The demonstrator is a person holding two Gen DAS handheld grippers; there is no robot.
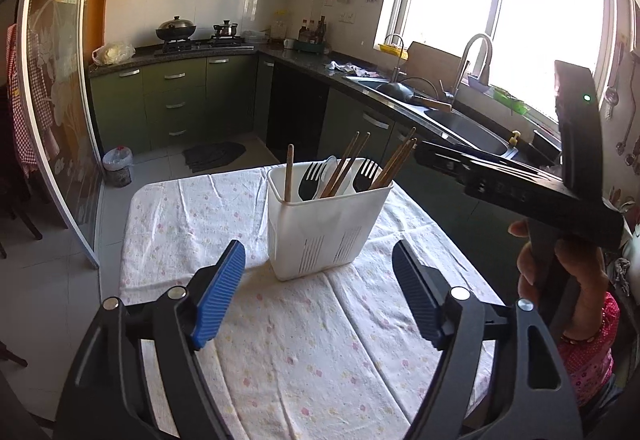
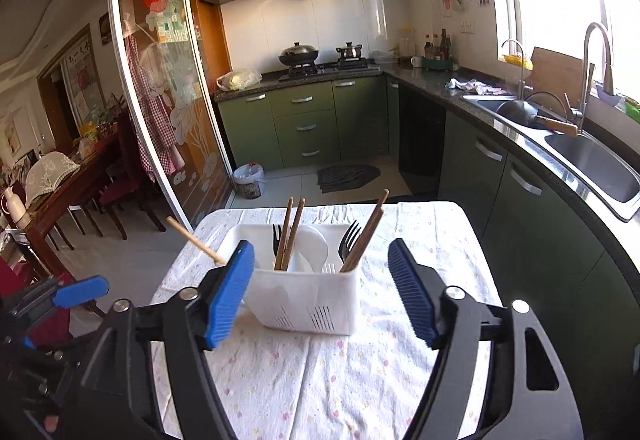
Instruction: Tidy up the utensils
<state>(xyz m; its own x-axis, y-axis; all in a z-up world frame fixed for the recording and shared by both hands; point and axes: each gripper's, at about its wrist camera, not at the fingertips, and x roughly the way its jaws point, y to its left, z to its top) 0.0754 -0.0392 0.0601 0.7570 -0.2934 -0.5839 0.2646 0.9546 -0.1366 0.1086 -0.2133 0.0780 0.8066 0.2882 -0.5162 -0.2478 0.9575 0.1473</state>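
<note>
Left tongs (image 1: pixel 320 290), right tongs (image 2: pixel 322 292) agape; caddy (image 2: pixel 304 300) just ahead.

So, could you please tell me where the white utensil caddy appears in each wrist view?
Left wrist: white utensil caddy stands centre frame on the tablecloth, beyond the open left gripper.
Right wrist: caddy sits centre, between the open right gripper fingers.
Shared landmark: stove wok.
</note>
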